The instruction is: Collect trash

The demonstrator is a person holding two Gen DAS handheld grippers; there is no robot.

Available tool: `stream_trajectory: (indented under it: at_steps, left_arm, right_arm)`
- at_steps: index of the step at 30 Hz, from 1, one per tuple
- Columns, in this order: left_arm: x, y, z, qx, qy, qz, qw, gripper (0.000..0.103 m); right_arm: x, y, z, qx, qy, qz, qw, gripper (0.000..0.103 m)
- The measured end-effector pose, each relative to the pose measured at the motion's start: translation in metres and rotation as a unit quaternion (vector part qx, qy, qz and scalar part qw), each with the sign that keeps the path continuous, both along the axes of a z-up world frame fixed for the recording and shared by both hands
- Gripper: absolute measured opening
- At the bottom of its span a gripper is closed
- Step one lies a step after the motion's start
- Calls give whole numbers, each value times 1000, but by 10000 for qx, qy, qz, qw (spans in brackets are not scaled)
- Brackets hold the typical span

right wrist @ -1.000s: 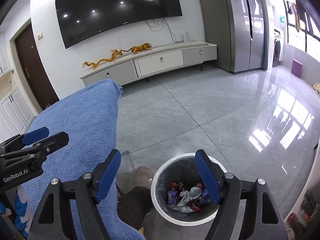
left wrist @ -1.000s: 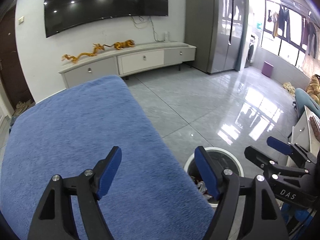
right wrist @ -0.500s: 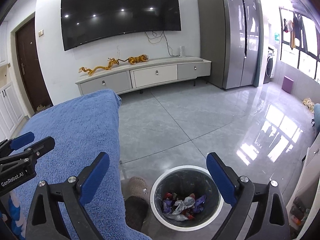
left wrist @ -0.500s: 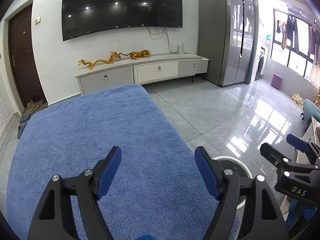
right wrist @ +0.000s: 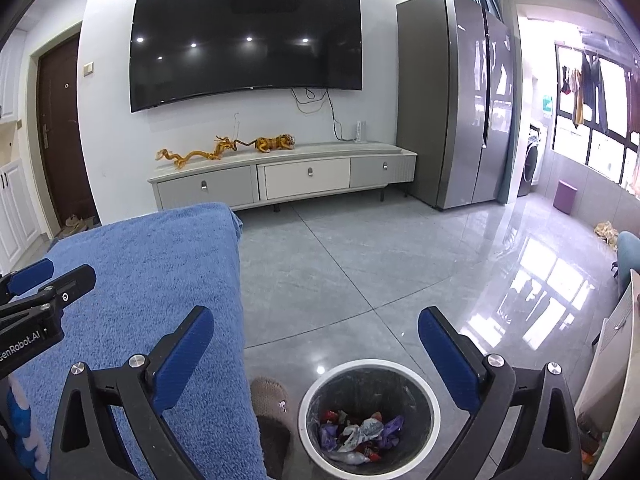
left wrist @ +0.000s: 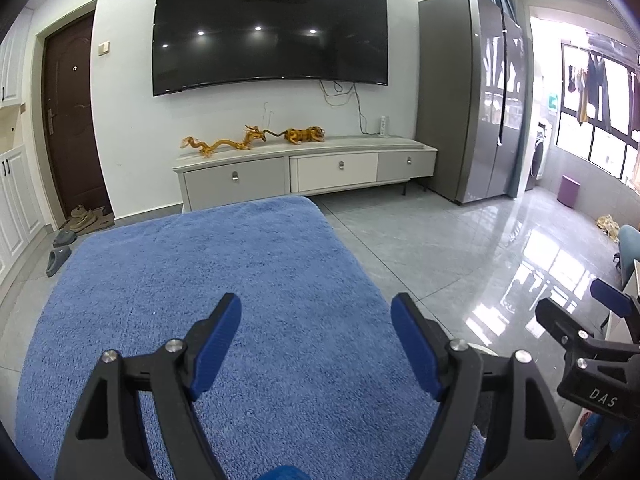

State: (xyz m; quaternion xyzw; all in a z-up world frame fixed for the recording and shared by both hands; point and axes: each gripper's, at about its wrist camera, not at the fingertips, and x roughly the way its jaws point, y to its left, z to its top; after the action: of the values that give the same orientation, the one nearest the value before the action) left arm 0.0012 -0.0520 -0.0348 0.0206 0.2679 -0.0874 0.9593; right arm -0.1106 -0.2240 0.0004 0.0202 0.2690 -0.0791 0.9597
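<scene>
A: Left wrist view, item one?
B: Left gripper (left wrist: 316,344), jaws spread and just widened, nothing between them, over the blue towel (left wrist: 200,280). Right gripper (left wrist: 600,320) shows at the right edge.

A: Right wrist view?
B: Right gripper (right wrist: 316,348), jaws just opened wide, released, empty. Trash bin (right wrist: 434,404) on the floor beside the towel's right edge; crumpled wrappers (right wrist: 360,436) lie inside. A slipper (right wrist: 270,396) sits just beside the bin.
</scene>
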Motion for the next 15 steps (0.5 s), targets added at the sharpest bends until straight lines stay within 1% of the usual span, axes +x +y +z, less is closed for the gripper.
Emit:
stream_trajectory:
  at_steps: [2,8,15]
  left_arm:
    - [0,4,1,-40,-51,37,10000,86]
    - [2,10,3,-122,-126,175,9997,90]
    - [-1,11,2,-153,-146,241,9995,91]
  right_arm:
    - [1,1,0,-7,-19,5,10000,103]
    - [2,2,0,-4,-11,8,10000,103]
    - [1,3,1,-9,-19,8,10000,103]
